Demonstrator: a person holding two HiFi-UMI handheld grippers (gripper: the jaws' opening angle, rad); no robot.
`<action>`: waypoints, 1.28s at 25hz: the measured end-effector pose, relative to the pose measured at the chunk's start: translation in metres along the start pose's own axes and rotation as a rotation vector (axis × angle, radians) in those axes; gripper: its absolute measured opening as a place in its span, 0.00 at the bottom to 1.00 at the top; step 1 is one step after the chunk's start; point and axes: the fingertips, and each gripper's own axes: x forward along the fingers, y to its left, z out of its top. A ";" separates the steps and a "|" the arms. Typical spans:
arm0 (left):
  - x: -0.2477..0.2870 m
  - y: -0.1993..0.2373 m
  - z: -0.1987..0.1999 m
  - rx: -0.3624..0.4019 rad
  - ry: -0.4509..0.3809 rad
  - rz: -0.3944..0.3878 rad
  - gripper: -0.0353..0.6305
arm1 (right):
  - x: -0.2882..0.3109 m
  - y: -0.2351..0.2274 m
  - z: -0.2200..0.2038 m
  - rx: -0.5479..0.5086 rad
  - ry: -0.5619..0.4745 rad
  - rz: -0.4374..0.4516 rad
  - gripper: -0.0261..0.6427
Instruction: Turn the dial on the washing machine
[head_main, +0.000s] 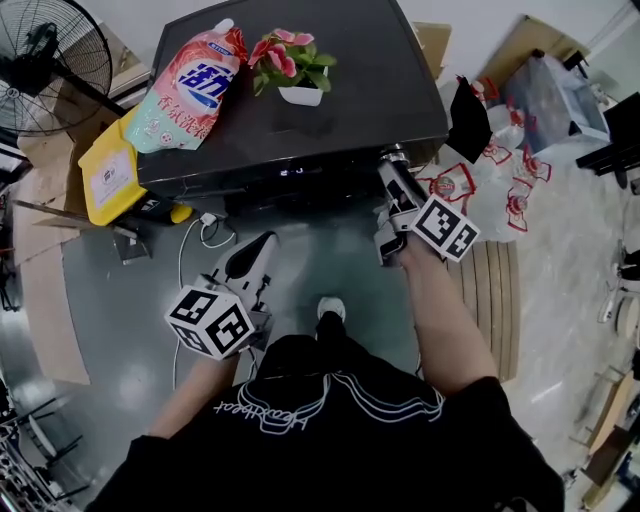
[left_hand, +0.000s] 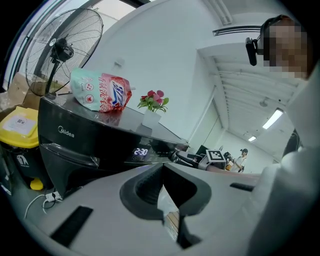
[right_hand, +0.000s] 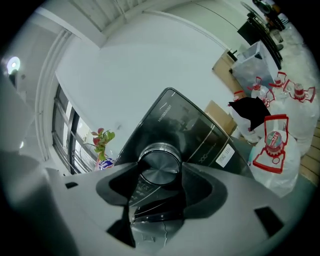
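The black washing machine (head_main: 370, 90) stands in front of me, and its lit display (left_hand: 141, 152) shows in the left gripper view. In the right gripper view the round silver dial (right_hand: 159, 172) on the machine's front panel sits between the two jaws. My right gripper (right_hand: 160, 161) is closed on the dial's sides. In the head view that gripper (head_main: 392, 165) reaches the machine's front right corner and hides the dial. My left gripper (head_main: 250, 256) hangs lower, in front of the machine and apart from it, shut with nothing in it.
A detergent bag (head_main: 190, 85) and a potted flower (head_main: 295, 70) rest on the machine's top. A yellow bin (head_main: 110, 175) and a standing fan (head_main: 50, 60) are at the left. Plastic bags (head_main: 500, 180) and a wooden pallet (head_main: 495, 290) lie at the right. A white cable (head_main: 195, 240) trails on the floor.
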 end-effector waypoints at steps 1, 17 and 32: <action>0.000 -0.001 0.001 0.003 0.000 0.000 0.06 | 0.000 0.000 0.000 0.013 0.000 0.004 0.46; -0.007 -0.002 0.000 0.015 0.015 0.015 0.06 | -0.001 -0.006 -0.001 0.328 -0.032 0.087 0.46; -0.009 -0.003 0.001 0.013 0.003 0.019 0.06 | -0.015 -0.004 0.005 -0.144 0.001 -0.033 0.55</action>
